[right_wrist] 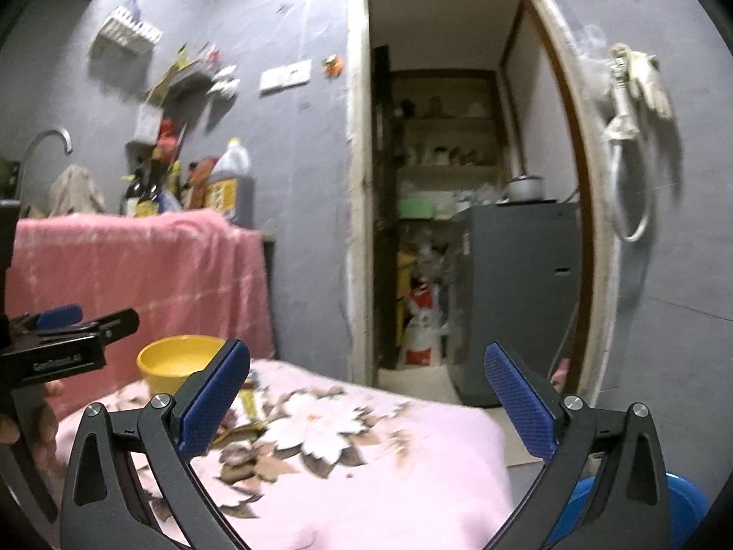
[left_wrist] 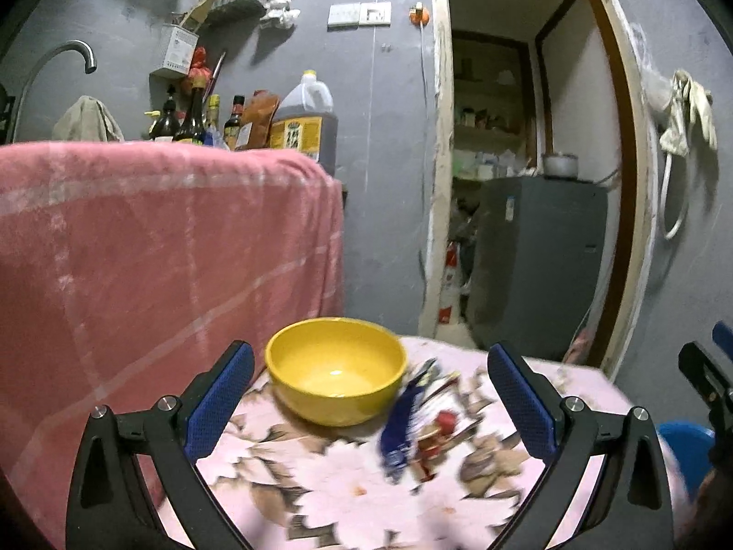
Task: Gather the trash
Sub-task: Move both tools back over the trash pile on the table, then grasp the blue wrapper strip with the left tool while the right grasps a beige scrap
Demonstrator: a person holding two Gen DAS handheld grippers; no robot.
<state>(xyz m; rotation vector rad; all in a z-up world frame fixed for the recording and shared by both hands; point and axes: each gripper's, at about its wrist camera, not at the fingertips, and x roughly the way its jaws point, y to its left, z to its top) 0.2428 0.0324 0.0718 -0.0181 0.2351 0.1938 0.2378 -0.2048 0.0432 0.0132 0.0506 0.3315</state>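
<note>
A crumpled blue and red wrapper (left_wrist: pixel 403 431) lies blurred on the pink floral tablecloth (left_wrist: pixel 320 481), just right of a yellow bowl (left_wrist: pixel 336 369). My left gripper (left_wrist: pixel 370 353) is open above the table, with the bowl and wrapper ahead between its fingers and nothing touching the pads. My right gripper (right_wrist: pixel 366 348) is open too and empty over the cloth's right part (right_wrist: pixel 389 458). In the right wrist view a yellowish wrapper scrap (right_wrist: pixel 249 405) peeks out beside the left finger, close to the bowl (right_wrist: pixel 176 362). The left gripper (right_wrist: pixel 78 321) shows side-on at the left edge.
A counter draped in a pink towel (left_wrist: pixel 160 238) stands behind the table, with bottles, an oil jug (left_wrist: pixel 304 123) and a faucet (left_wrist: pixel 68 52). A doorway with a grey fridge (left_wrist: pixel 536 266) is on the right. A blue bin (right_wrist: pixel 678 504) sits low at the right of the table.
</note>
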